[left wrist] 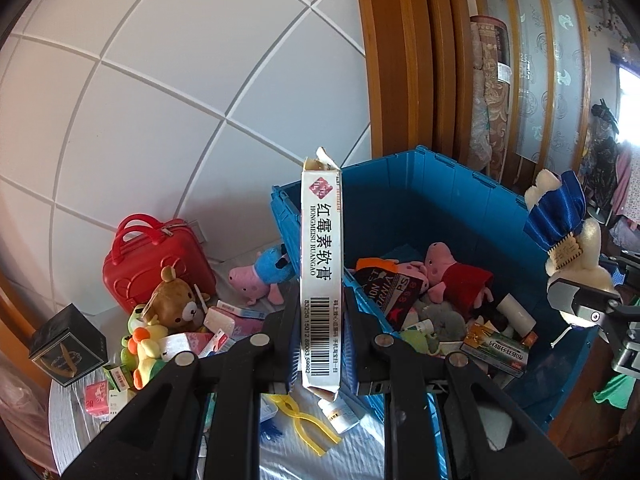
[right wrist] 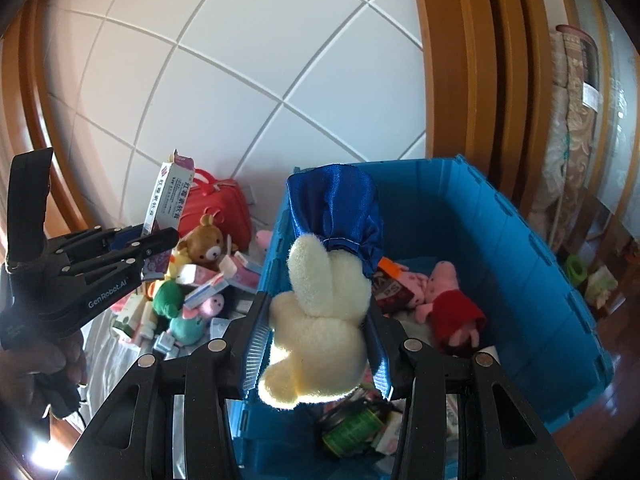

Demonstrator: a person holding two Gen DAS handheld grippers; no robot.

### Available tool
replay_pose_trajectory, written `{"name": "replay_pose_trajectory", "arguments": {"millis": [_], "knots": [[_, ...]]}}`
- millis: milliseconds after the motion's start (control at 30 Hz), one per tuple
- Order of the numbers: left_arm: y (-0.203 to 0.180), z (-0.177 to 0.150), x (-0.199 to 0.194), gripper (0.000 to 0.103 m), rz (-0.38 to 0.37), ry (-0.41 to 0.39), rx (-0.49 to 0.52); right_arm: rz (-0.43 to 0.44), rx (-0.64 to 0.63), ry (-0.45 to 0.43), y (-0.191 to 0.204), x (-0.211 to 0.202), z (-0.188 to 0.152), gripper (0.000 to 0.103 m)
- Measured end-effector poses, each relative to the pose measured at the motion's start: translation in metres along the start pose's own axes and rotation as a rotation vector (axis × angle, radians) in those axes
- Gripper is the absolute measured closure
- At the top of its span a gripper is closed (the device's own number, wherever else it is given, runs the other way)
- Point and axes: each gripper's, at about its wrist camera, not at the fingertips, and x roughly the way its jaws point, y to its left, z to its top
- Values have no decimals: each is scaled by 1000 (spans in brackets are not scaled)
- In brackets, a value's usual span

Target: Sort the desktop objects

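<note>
Nearest the left wrist lens: left gripper (left wrist: 320, 344), jaws pressed flat on a long white ointment carton (left wrist: 321, 272). Carton stands upright, long axis running from 6 to 12 o'clock in that view, torn flap at the top, barcode end low between the jaws.

Nearest the right wrist lens: right gripper (right wrist: 316, 344), jaws pinching a cream plush rabbit (right wrist: 320, 320) across its body. Rabbit's blue satin dress (right wrist: 340, 216) points away toward 12 o'clock; long axis likewise along the fingers.

Middle ground, both views: blue crate (left wrist: 440, 196), open-topped. From the left gripper its interior lies at about 1 to 2 o'clock, the near rim just behind the carton. From the right gripper the crate sits directly ahead and below, 12 to 2 o'clock. Contents visible: a pink pig plush in a red dress (right wrist: 452, 304), a medicine box, other small items.

At 9 to 10 o'clock of the left gripper, on the table: unsorted pile with a brown teddy bear (left wrist: 176, 300), a blue-shirted pig plush (left wrist: 260, 276), pink and white cartons, a red mini suitcase (left wrist: 152, 264) and a black box (left wrist: 66, 346).

Far: white tiled wall (left wrist: 180, 100), wooden door frame.

Judgement: the right hand appears nearer to a drop, its rabbit already over the crate opening; the left needs a short carry toward 1 o'clock to clear the rim.
</note>
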Motion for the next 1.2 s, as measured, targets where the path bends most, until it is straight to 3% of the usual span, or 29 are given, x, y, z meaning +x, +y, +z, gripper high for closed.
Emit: {"name": "replay_pose_trajectory", "arguments": {"millis": [1200], "knots": [[-117, 53, 65, 85, -191, 25, 166, -173, 181, 20, -120, 3, -6, 58]]}}
